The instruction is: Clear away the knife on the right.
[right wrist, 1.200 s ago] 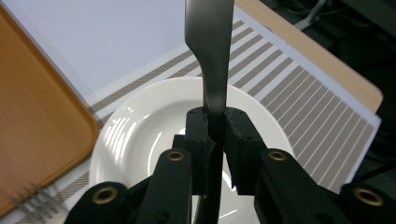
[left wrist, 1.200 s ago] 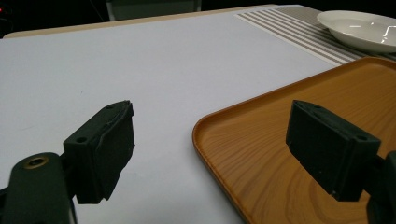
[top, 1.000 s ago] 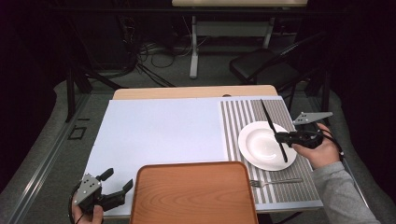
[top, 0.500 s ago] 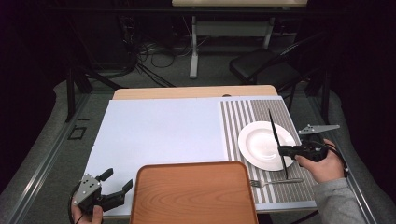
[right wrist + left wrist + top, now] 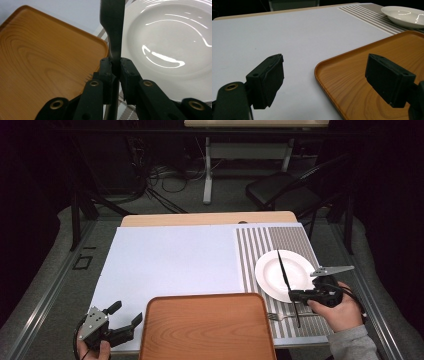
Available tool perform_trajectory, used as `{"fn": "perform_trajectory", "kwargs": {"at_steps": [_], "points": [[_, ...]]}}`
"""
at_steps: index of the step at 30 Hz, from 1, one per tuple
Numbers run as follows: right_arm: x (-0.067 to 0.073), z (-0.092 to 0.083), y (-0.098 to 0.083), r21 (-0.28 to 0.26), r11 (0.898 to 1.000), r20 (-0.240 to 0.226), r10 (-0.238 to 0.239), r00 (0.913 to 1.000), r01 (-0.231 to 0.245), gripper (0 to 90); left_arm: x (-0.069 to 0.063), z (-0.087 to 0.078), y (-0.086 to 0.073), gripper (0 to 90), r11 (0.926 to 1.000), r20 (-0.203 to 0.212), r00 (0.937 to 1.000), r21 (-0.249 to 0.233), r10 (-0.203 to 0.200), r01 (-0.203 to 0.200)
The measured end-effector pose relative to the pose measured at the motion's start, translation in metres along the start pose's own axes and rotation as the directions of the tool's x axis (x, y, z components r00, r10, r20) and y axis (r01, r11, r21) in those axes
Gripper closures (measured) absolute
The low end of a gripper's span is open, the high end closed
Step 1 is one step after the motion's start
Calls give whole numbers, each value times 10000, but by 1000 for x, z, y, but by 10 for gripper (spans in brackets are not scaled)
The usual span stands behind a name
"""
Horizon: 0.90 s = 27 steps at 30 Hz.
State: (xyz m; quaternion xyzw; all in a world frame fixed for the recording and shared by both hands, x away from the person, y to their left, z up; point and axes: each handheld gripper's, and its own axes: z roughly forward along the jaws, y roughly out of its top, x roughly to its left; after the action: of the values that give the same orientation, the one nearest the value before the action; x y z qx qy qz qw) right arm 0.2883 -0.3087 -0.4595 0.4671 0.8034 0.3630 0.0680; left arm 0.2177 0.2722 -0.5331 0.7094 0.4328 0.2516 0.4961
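Note:
A long black knife (image 5: pixel 286 279) is clamped in my right gripper (image 5: pixel 296 295), which is shut on it about mid-length. The knife slants over the near right part of the white plate (image 5: pixel 280 270), its lower end past the plate's front rim. In the right gripper view the knife (image 5: pixel 112 25) runs up between the closed jaws of the right gripper (image 5: pixel 115 68), with the plate (image 5: pixel 170 45) to the right. A fork (image 5: pixel 285 316) lies on the striped mat (image 5: pixel 260 245) just in front of the plate. My left gripper (image 5: pixel 123 316) rests open at the near left, nothing between its jaws.
A wooden tray (image 5: pixel 207 327) sits at the near middle, beside a white mat (image 5: pixel 170 260). In the left gripper view the left gripper (image 5: pixel 324 82) straddles the tray (image 5: pixel 362 75) corner. A chair (image 5: pixel 285 195) and cables lie beyond the table.
My right hand has drawn the knife nearer to the table's front edge, from beside the plate's right rim to its near rim. The left gripper has stayed put.

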Motion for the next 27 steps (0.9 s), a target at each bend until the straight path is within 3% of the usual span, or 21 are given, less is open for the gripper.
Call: {"fn": "perform_trajectory", "kwargs": {"at_steps": [13,21,27], "points": [[51,31,-3,648,9953,-1060,-652,9922,723,804,-1,-1,0,155,10000,42,10000,-32,51,-51],[68,39,-10,1027,9902,-1310,-807,9881,945,804,-1,0,0,155,9999,28,9999,20,115,-115],[82,50,-19,1712,9793,-1673,-794,9827,1083,803,-2,0,0,155,9999,44,9999,27,134,-134]]}}
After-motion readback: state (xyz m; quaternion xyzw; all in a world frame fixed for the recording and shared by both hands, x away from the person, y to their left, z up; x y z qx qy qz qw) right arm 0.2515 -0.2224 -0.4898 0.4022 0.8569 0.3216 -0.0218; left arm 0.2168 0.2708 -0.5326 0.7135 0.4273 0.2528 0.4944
